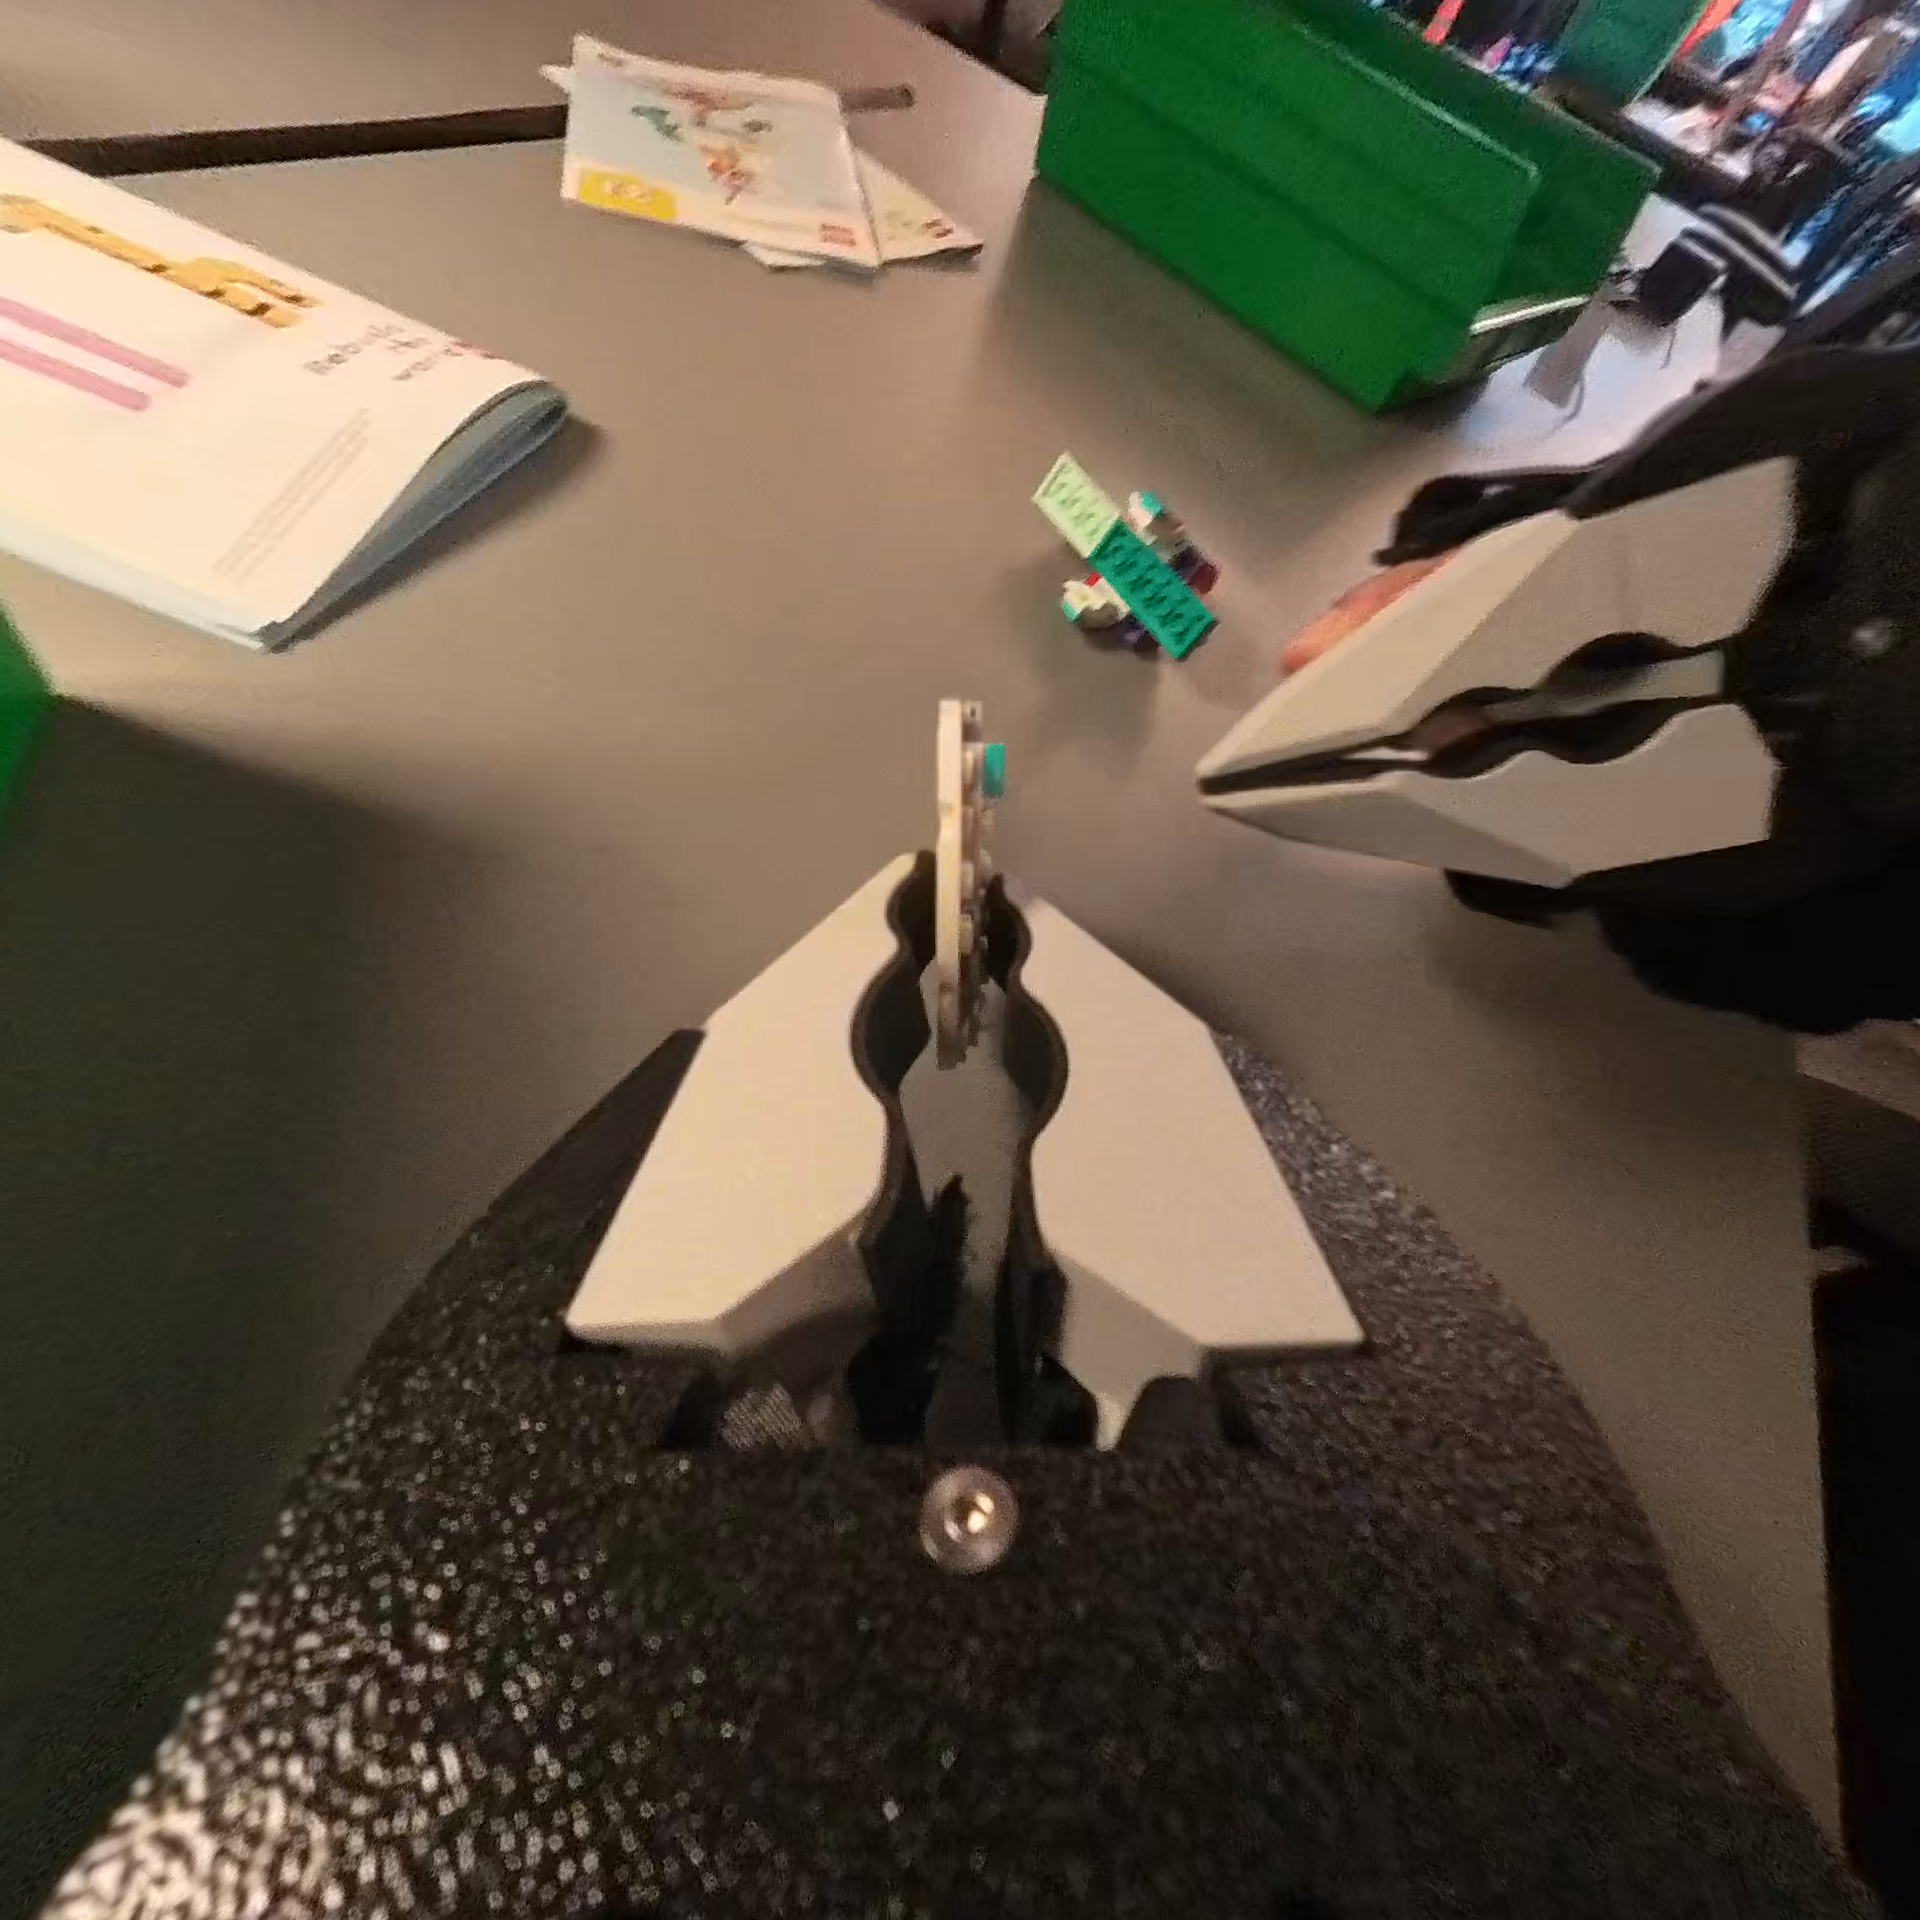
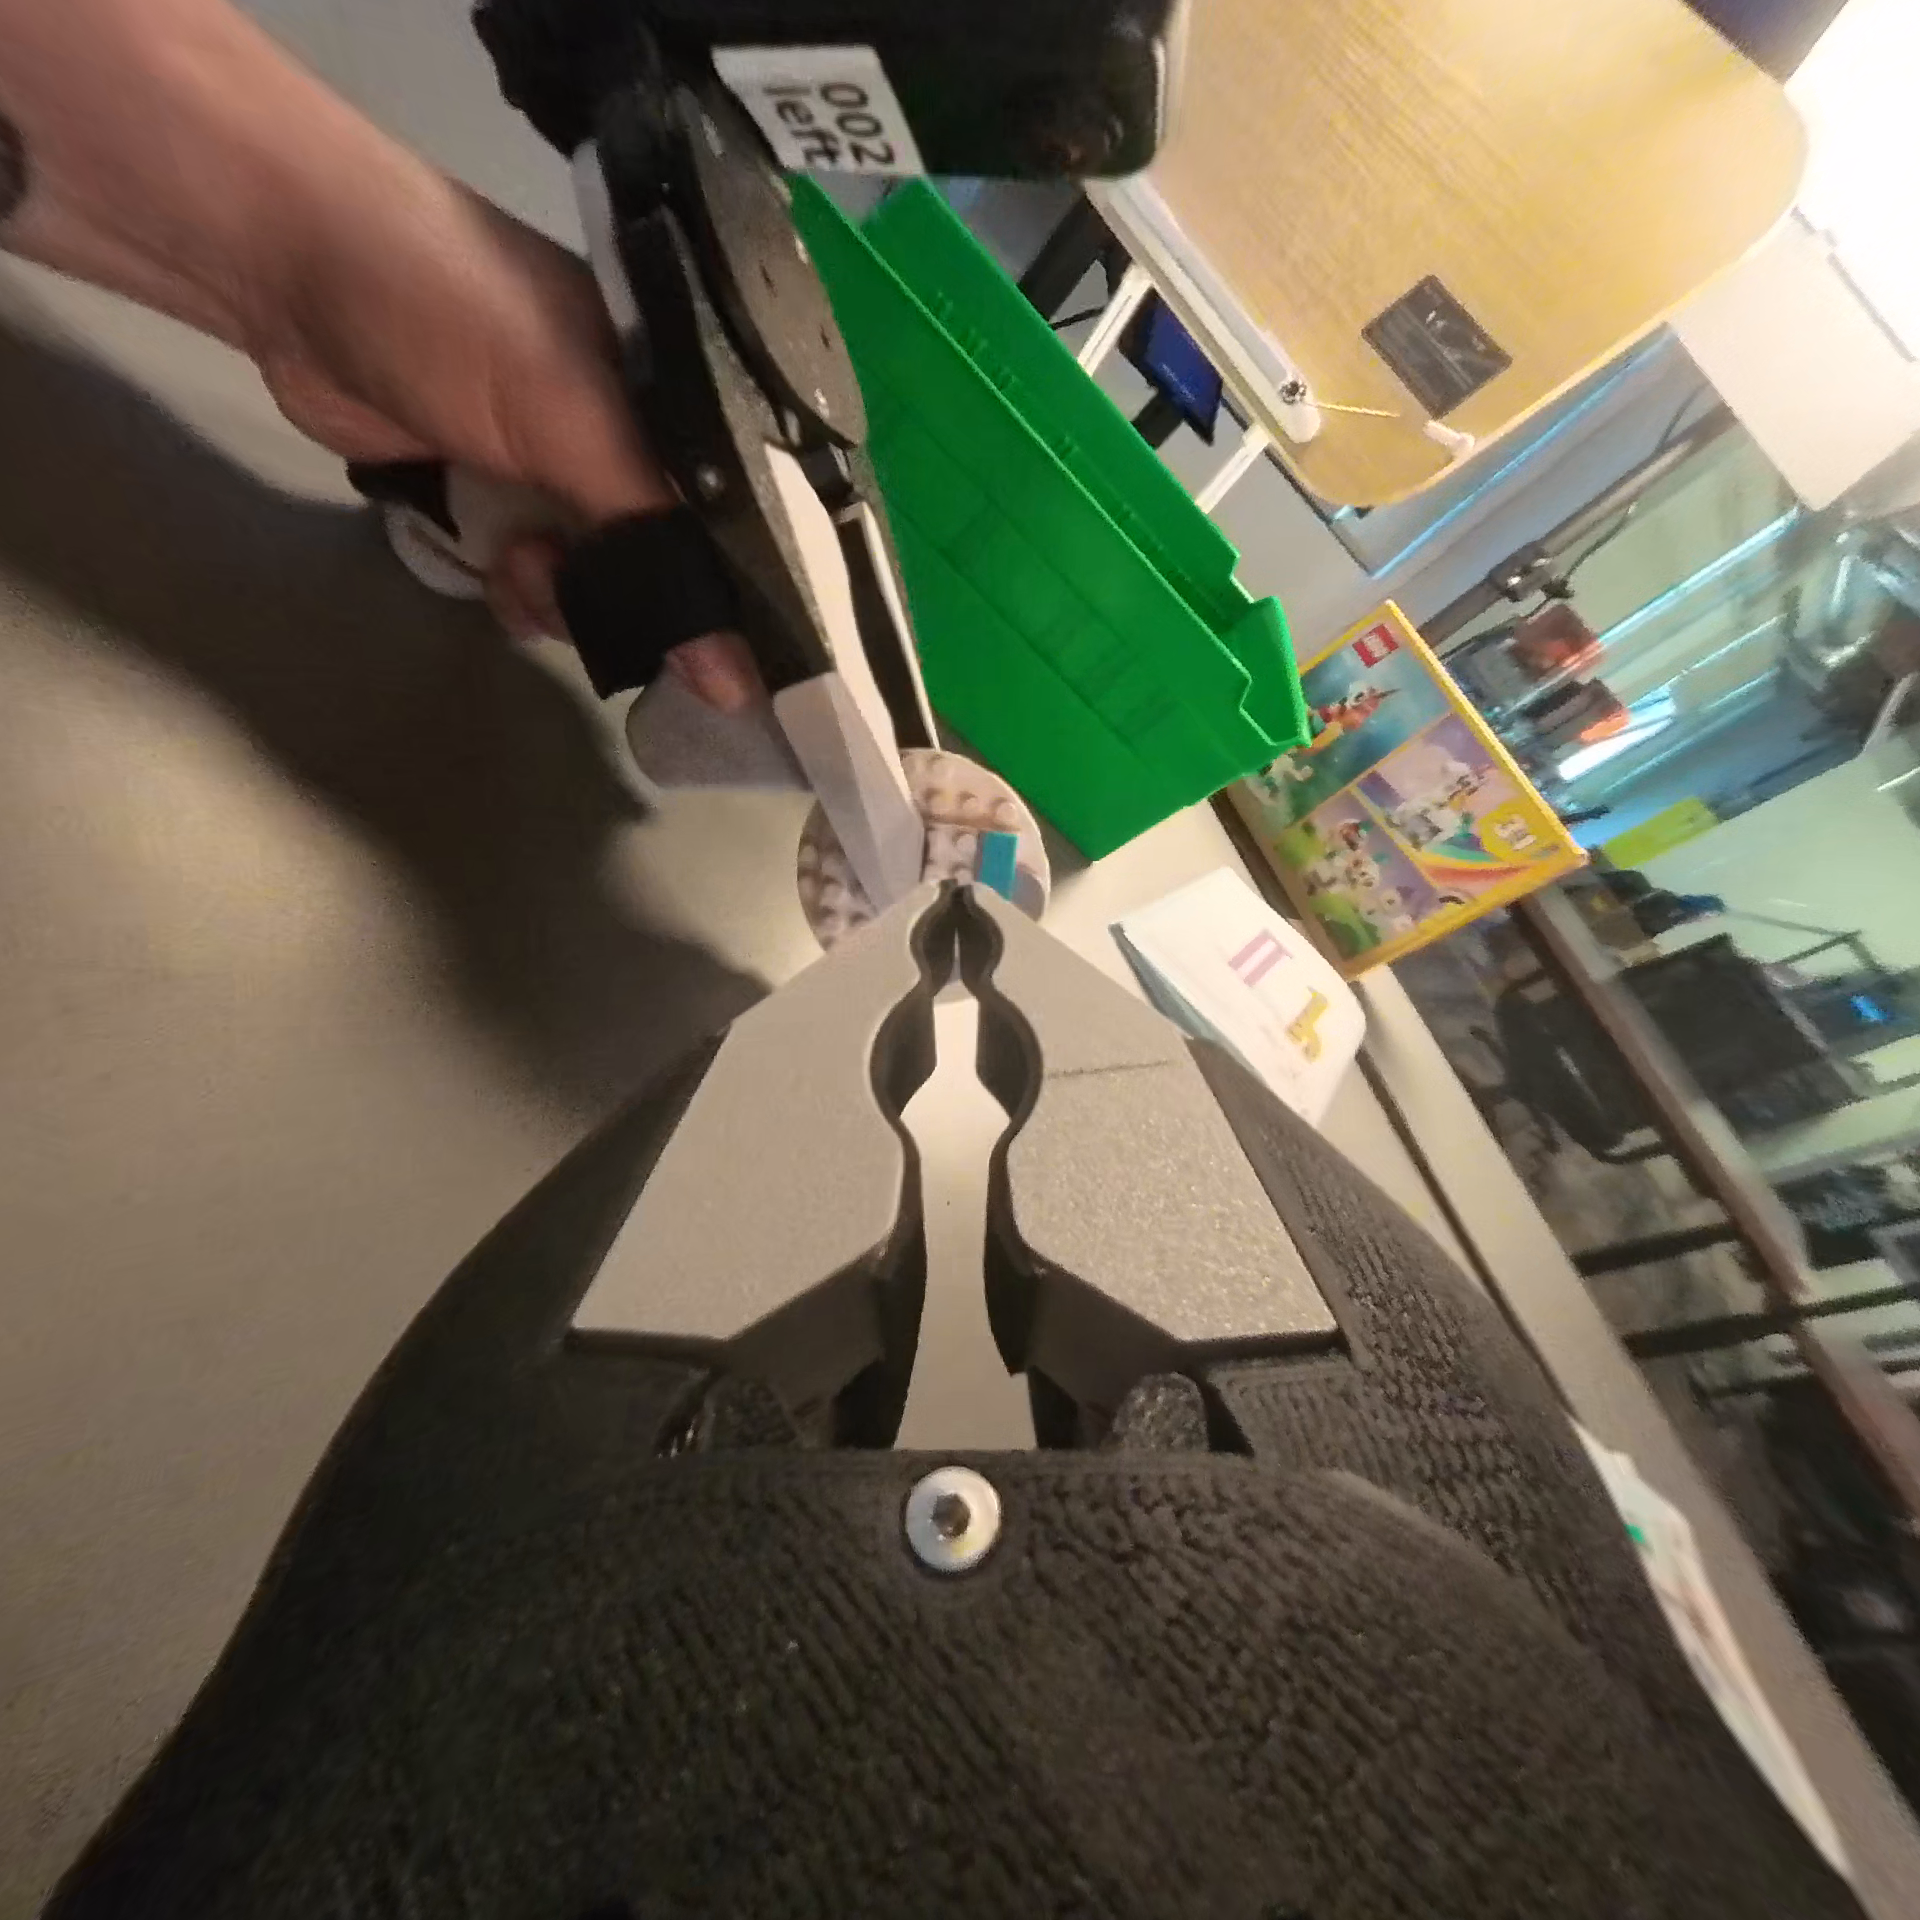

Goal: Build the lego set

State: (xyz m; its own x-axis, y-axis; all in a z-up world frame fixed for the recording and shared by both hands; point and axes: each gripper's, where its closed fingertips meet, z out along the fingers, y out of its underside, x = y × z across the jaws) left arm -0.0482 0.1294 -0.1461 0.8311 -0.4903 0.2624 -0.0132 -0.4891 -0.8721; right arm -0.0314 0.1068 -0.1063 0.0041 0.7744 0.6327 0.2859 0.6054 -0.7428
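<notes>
My left gripper (image 1: 961, 883) is shut on a white round studded plate (image 1: 958, 790), held on edge above the grey table (image 1: 675, 540). A small teal piece (image 1: 994, 771) sits on the plate's studded face. My right gripper (image 1: 1210, 781) comes in from the right, jaws together, its tips a short way from the plate. In the right wrist view my right gripper (image 2: 954, 896) is shut, and nothing shows between its tips. Its tips lie just in front of the plate (image 2: 961, 805) and the teal piece (image 2: 1003, 862). One of the left gripper's fingers (image 2: 862, 800) crosses the plate.
A small build of green, teal and white bricks (image 1: 1132, 571) lies on the table beyond the plate. A green bin (image 1: 1299, 187) stands at the back right. An open booklet (image 1: 208, 416) and leaflets (image 1: 727, 156) lie to the left. A toy box (image 2: 1403, 800) stands behind the bin. A hand (image 2: 416, 343) holds the left gripper. There is about 5 cm between the tips of the two grippers.
</notes>
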